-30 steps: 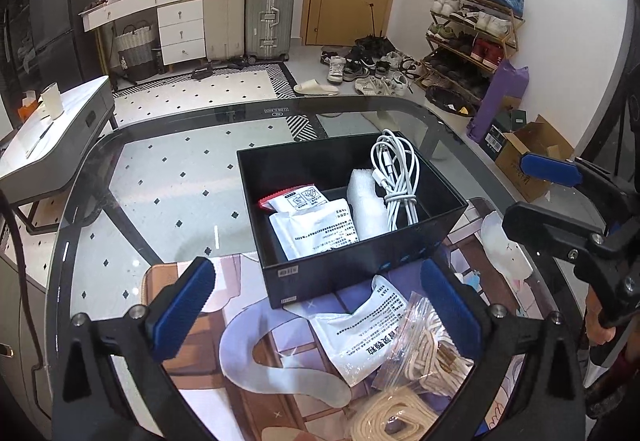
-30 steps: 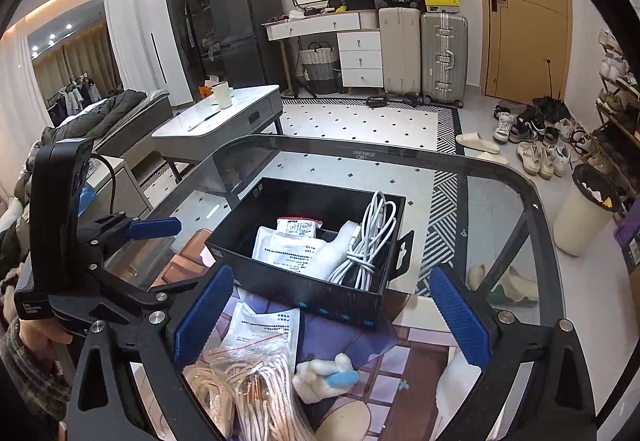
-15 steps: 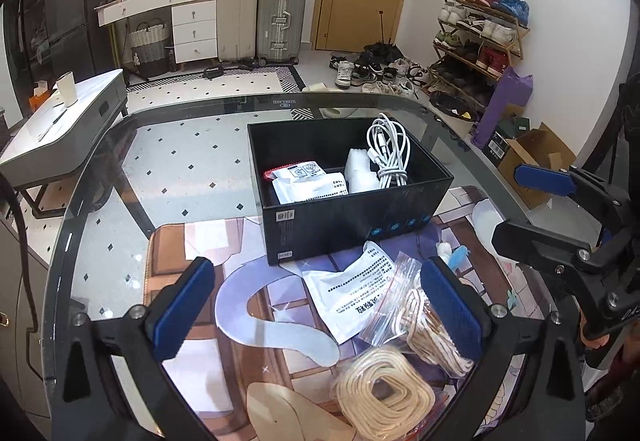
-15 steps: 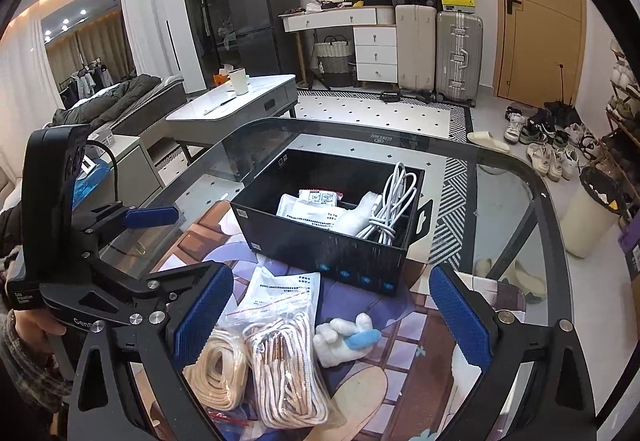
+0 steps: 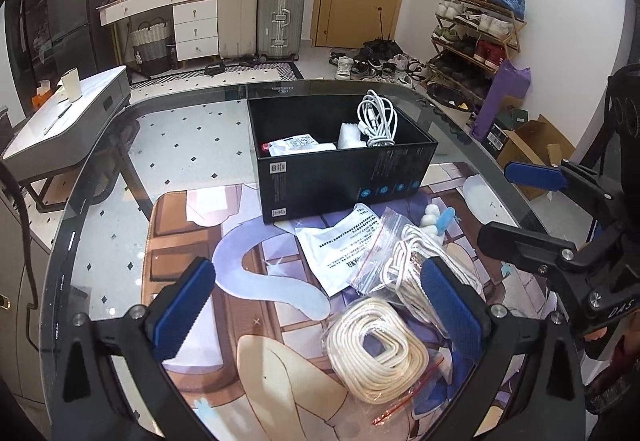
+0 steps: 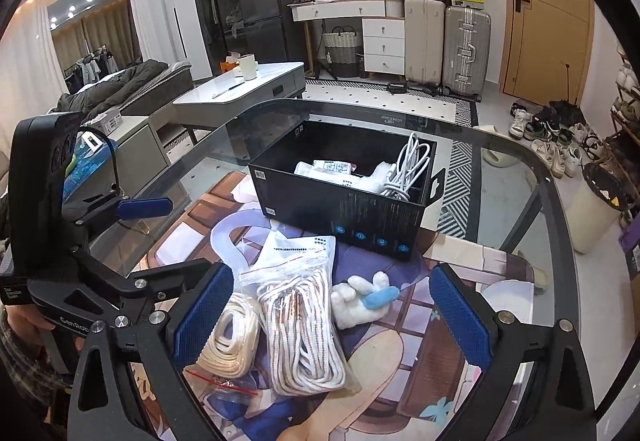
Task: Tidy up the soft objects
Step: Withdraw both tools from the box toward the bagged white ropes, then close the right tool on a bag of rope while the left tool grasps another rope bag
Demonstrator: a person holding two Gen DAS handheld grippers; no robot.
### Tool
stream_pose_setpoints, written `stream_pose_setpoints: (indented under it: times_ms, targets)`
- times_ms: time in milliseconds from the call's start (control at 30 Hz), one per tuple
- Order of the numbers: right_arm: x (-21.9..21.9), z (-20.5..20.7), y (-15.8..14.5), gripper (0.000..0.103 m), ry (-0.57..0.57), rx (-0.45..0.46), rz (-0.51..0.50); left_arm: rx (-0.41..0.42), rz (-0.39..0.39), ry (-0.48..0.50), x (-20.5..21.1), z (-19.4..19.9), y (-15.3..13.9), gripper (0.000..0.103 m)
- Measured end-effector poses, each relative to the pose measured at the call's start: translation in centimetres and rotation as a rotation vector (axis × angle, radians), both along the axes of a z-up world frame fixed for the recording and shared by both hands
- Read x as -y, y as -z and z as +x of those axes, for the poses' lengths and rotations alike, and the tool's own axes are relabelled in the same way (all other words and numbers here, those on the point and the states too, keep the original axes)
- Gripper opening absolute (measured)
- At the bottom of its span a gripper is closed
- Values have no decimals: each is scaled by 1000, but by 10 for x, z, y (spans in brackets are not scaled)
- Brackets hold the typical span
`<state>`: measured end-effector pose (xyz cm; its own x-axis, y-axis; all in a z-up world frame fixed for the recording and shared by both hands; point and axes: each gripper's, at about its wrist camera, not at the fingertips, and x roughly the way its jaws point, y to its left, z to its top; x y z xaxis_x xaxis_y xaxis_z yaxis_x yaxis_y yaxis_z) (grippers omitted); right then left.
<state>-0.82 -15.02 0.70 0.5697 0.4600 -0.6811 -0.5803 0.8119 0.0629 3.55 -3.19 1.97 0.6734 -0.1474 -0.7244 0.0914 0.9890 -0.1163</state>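
While the black box (image 5: 344, 177) sits mid-table, rope bags (image 6: 300, 325) crowd the mat's near edge; left gripper (image 5: 320, 317) and right gripper (image 6: 332, 317) gape wide, empty.

Left gripper (image 5: 316, 305) wide open, empty, above printed mat (image 5: 192, 241). Black box (image 5: 344, 177) holds white cable (image 5: 378, 119) and packets. Before it: white pouch (image 5: 340, 247), bagged rope (image 5: 416, 261), cream rope coil (image 5: 376, 349). Right gripper (image 5: 516, 209) at right, spread.

The left claw (image 6: 148, 245) body reads "GenRo"; other print is illegible
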Motion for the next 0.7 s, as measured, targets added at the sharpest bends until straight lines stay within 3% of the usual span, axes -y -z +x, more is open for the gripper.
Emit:
stream_pose_setpoints:
  times_ms: [700]
  targets:
    - [-9,-9,39,100,-19,-70,-59,-72,-11,-10,3,-27,37,103]
